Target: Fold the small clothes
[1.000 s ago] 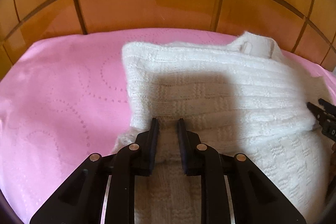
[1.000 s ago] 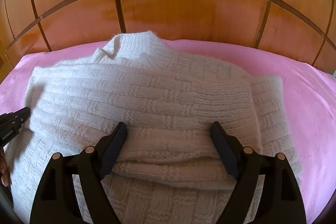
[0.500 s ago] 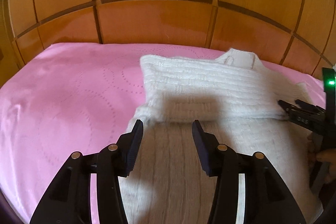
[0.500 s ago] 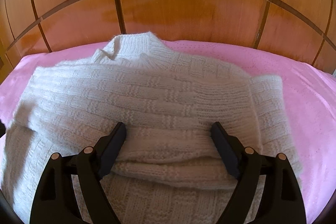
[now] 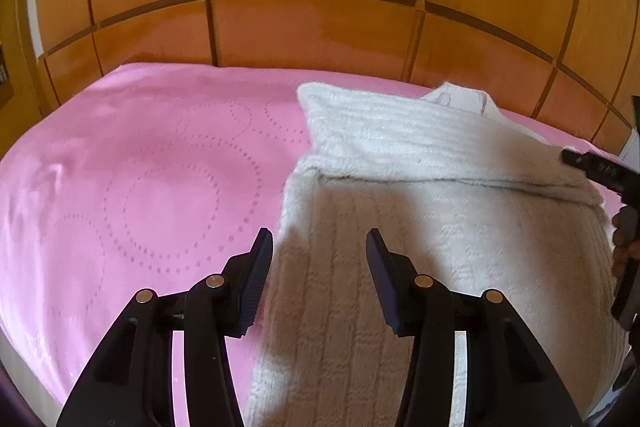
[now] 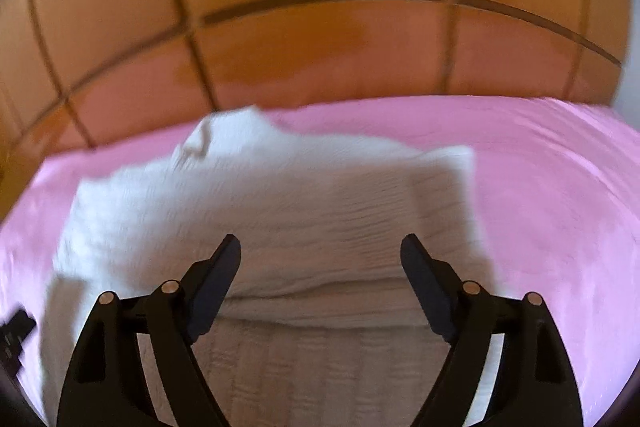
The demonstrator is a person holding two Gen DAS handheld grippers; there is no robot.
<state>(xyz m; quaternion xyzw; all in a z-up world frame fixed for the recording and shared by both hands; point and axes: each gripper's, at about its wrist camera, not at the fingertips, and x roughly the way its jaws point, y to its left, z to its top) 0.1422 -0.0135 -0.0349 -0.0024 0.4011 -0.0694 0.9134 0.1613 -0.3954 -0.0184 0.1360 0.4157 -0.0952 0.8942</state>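
Note:
A white knit sweater (image 5: 440, 155) lies flat on the pink bedspread (image 5: 140, 187), its sleeves folded across the chest and its collar at the far end. My left gripper (image 5: 320, 239) hovers open above the sweater's lower left part, with nothing between its fingers. In the blurred right wrist view my right gripper (image 6: 320, 243) hangs wide over the sweater (image 6: 300, 195) near the sleeve fold. Its jaws are closing slightly and grip nothing. The right gripper's tip (image 5: 592, 167) shows at the sweater's right edge, and the left gripper's tip (image 6: 16, 327) at the lower left.
A wooden panelled headboard (image 5: 320, 27) rises behind the bed. Pink bedspread (image 6: 560, 187) stretches to both sides of the sweater. A person's hand (image 5: 624, 251) shows at the right edge of the left wrist view.
My left gripper let go of the sweater's folded edge, opened and drew back and upward. The right gripper also lifted away from the sweater, and its view is now blurred.

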